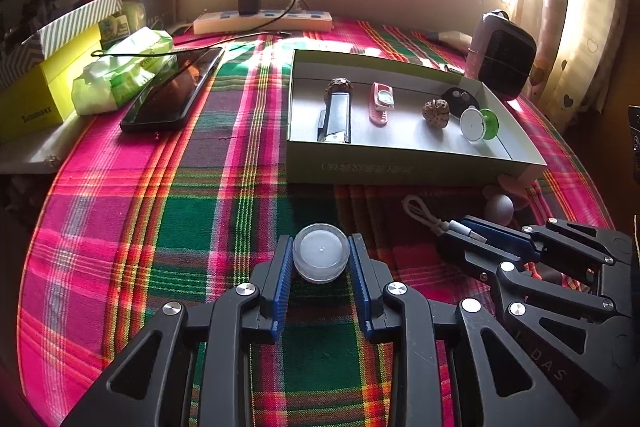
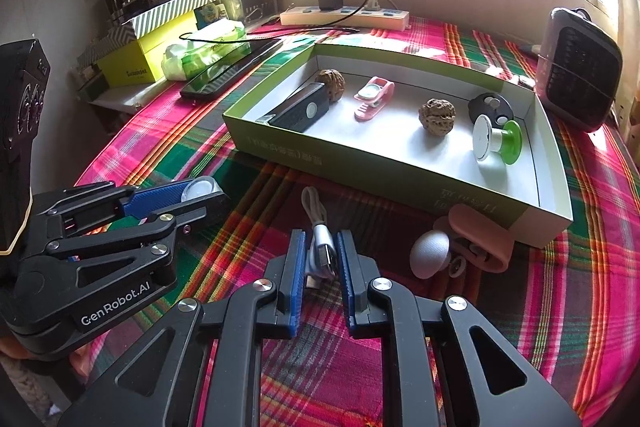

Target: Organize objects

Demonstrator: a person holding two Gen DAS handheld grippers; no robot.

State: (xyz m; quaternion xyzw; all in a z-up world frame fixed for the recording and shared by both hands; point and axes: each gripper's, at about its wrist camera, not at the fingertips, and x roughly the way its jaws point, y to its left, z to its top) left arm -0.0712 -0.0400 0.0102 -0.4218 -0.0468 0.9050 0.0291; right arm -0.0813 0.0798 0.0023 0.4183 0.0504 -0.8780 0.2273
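My left gripper [image 1: 320, 247] is shut on a round translucent white cap [image 1: 321, 257], low over the plaid cloth; it also shows in the right wrist view [image 2: 200, 191]. My right gripper [image 2: 321, 243] is shut on the plug end of a short white USB cable [image 2: 320, 251], also seen in the left wrist view [image 1: 424, 213]. Beyond both lies an open green-sided box [image 1: 400, 169] [image 2: 360, 167] holding a black device [image 1: 336, 117], two walnuts [image 1: 436, 111], a pink clip [image 1: 382, 103], a black disc [image 1: 460, 98] and a green-white spool [image 1: 478, 123].
A white ball [image 2: 430, 253] and a pink clip [image 2: 480, 237] lie in front of the box's right corner. A phone [image 1: 172, 91], tissue pack [image 1: 124, 71] and yellow box [image 1: 44, 95] sit left. A power strip [image 1: 262, 19] is at the back, a small heater [image 1: 504, 55] right.
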